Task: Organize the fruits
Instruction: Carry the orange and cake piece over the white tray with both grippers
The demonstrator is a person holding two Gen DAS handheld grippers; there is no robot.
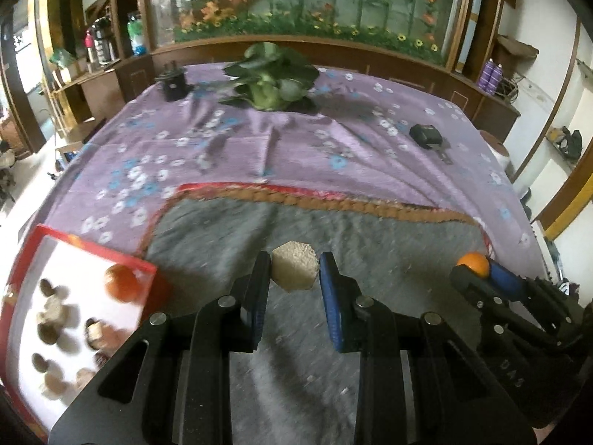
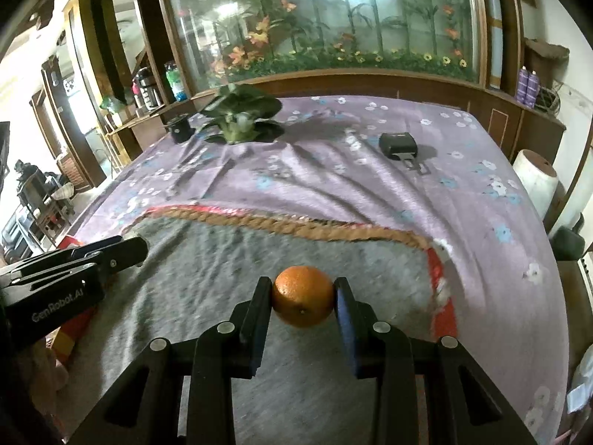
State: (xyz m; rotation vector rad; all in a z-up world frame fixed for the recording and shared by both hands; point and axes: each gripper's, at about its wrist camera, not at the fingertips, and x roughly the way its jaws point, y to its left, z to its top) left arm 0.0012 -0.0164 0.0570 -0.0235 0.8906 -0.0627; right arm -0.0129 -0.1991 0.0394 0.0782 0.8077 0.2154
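My left gripper is shut on a pale beige faceted fruit and holds it above the grey mat. My right gripper is shut on an orange above the same mat; it also shows in the left wrist view at the right, with the orange. A red-rimmed white tray at the lower left holds another orange and several brown and beige pieces. The left gripper shows in the right wrist view at the left.
The grey mat with a red and orange border lies on a purple flowered cloth. A leafy green vegetable, a black cylinder and a black belt-buckle item lie farther back. A wooden cabinet with flower glass stands behind.
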